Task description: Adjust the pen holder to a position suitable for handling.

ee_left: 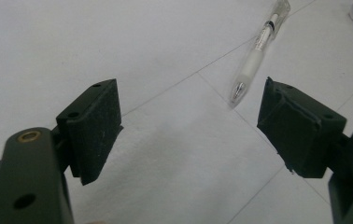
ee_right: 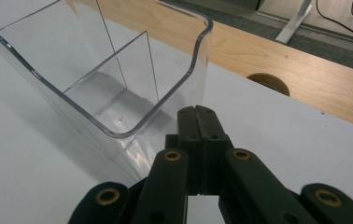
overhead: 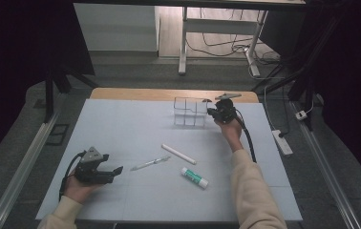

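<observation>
Right gripper closed tight with nothing between the pads, tip just beside the near corner of the clear organizer, touching or nearly so, too close to call; seemingly set to nudge or steady that box at the far side of the mat. Left gripper wide apart and empty, resting low on the mat well short of the organizer, aimed at the pen, whose tip lies just ahead of the gap between the pads and nearer the right-hand one.

To do the step well: keep the closed tip low against the organizer wall, near its base, so as to slide rather than tip it; push slowly, in line with the wall, away from the wooden table edge behind it; watch for the thin plastic skating on the smooth mat. For the pen, on the near side of the organizer with the white tube and the glue stick: move forward until the barrel sits midway between the pads, then close across the grip section, not the tapered tip.
</observation>
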`<action>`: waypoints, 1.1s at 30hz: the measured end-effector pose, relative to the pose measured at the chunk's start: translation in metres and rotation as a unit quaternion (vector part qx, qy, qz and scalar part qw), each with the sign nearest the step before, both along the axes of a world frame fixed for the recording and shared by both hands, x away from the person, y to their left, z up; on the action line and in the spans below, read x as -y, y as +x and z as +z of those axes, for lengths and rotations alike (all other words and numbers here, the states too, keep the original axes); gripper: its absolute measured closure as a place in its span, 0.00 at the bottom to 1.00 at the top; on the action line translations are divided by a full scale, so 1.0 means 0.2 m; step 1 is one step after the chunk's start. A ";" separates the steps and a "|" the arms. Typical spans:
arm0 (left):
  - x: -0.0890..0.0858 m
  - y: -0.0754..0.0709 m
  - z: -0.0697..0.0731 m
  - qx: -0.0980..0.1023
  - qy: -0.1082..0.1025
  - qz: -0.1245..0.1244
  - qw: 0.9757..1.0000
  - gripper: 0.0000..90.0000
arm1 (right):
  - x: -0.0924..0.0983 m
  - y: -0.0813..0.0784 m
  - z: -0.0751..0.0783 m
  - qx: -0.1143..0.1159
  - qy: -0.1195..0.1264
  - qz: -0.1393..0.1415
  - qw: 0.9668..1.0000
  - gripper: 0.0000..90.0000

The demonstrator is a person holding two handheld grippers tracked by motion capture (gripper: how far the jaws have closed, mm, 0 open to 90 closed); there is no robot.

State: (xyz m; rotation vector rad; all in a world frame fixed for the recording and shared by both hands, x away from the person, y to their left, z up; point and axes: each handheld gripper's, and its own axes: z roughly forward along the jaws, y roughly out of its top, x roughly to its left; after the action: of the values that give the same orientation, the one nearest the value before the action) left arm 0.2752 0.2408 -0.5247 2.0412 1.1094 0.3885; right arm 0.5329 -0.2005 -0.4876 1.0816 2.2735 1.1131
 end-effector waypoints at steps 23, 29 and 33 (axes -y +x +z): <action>0.00 0.00 0.00 0.000 0.001 -0.002 1.000 0.24 | -0.12 0.00 0.00 0.000 0.001 0.012 1.000 0.99; 0.00 0.00 0.00 -0.001 0.000 -0.003 1.000 0.24 | -0.15 0.00 -0.01 0.000 0.000 0.016 1.000 0.99; 0.00 0.00 0.00 -0.002 0.001 -0.003 1.000 0.24 | -0.16 0.00 0.00 -0.002 0.000 0.019 1.000 0.99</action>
State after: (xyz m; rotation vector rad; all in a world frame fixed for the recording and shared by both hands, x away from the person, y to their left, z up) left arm 0.2757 0.2400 -0.5250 2.0463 1.1048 0.3830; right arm 0.5338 -0.1690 -0.4882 1.0469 2.3064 1.1263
